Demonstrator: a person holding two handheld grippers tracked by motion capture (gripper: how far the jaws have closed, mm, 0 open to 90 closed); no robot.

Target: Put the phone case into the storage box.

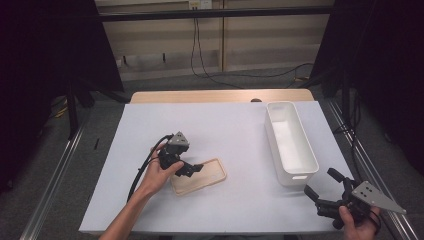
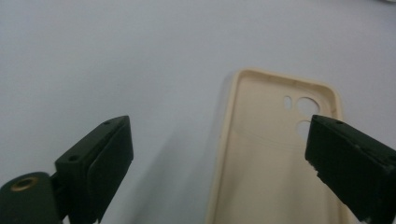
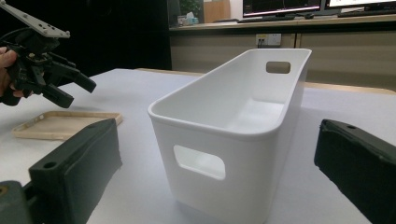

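Note:
A beige phone case (image 1: 200, 176) lies inside-up on the white table cover, left of centre. My left gripper (image 1: 192, 169) hovers over its left end, jaws open with nothing between them. In the left gripper view the phone case (image 2: 271, 154) lies under the right jaw, its camera cut-outs showing, and the left gripper (image 2: 219, 137) stands wide apart. My right gripper (image 1: 321, 181) is open near the front right corner, pointed at the near end of a white bin (image 1: 295, 176). The right gripper view has the right gripper (image 3: 219, 140) framing the bin (image 3: 252, 154), with the left gripper (image 3: 77, 93) and case (image 3: 60, 123) beyond.
The white bin is empty and stands lengthwise along the right side. The white cover (image 1: 225, 125) spans the table, with a wooden strip (image 1: 220, 96) at the far edge. Black stands and cables are on the floor behind.

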